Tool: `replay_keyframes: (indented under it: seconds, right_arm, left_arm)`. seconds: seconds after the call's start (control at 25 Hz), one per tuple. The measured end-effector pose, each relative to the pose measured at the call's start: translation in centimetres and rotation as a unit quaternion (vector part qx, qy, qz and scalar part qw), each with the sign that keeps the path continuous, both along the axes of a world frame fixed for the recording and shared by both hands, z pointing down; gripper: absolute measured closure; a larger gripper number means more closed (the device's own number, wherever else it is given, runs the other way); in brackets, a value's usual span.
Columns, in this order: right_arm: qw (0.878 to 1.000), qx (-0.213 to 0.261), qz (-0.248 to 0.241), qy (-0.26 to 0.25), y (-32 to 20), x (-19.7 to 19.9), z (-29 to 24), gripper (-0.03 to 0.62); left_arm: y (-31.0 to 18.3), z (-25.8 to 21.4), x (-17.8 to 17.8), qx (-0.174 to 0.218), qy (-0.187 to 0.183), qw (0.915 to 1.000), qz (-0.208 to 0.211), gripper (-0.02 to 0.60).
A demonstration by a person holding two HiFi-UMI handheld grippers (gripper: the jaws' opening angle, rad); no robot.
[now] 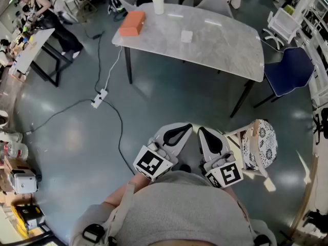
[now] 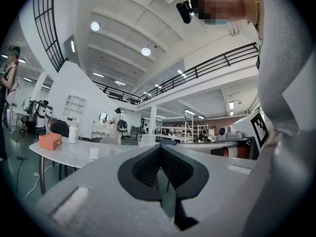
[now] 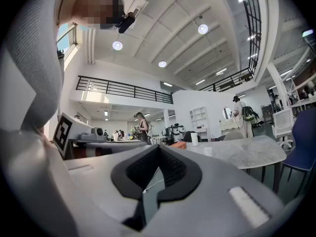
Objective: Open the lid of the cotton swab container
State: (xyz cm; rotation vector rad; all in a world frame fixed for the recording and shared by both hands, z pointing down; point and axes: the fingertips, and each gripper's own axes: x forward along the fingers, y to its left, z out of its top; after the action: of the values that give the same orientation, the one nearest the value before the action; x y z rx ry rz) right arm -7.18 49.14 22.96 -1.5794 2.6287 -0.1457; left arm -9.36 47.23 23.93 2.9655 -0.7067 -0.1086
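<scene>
A small clear container (image 1: 186, 36), likely the cotton swab container, stands on the grey marble table (image 1: 215, 45) far ahead of me. It also shows as a tiny box in the left gripper view (image 2: 94, 153) and in the right gripper view (image 3: 208, 151). I hold both grippers close to my body, well short of the table and pointing level toward it. My left gripper (image 1: 185, 128) is shut with nothing between its black pads (image 2: 148, 169). Right beside it, my right gripper (image 1: 201, 130) is shut and empty too, its pads (image 3: 170, 169) pressed together.
An orange box (image 1: 132, 23) and a white cup (image 1: 158, 4) share the table. A power strip (image 1: 99, 97) with cables lies on the floor at left. A wooden stool with a patterned cushion (image 1: 260, 142) stands at my right; a blue chair (image 1: 288, 70) is beyond it.
</scene>
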Motion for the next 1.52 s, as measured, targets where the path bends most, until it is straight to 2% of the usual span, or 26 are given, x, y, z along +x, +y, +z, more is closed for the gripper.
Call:
replay_keyframes:
  seconds: [0.48,0.92,1.2,1.4,1.52]
  right_arm:
    - [1.000,0.002,0.003,0.003,0.2,-1.4,0.3,0.595]
    - [0.999,0.001,0.027,-0.018,-0.4,-3.5,0.6,0.595]
    - [0.999,-0.007,0.048,-0.026,-0.5,-5.8,1.6,0.595]
    - [0.998,-0.006,0.060,-0.028,-0.5,-6.8,1.8,0.595]
    - [0.998,-0.004,0.061,-0.024,-0.2,-7.3,1.7,0.595]
  left_arm:
    - [0.1,0.2,-1.3,0.005,0.002,1.0000,0.005,0.583]
    - [-0.4,0.5,-4.0,-0.014,0.011,0.9998,0.010,0.583]
    - [-1.1,1.2,-6.1,-0.020,0.009,0.9994,0.028,0.583]
    - [-0.8,0.4,-7.2,-0.002,0.015,0.9990,0.042,0.583]
    - [-1.0,0.9,-7.5,-0.011,0.013,0.9990,0.042,0.583]
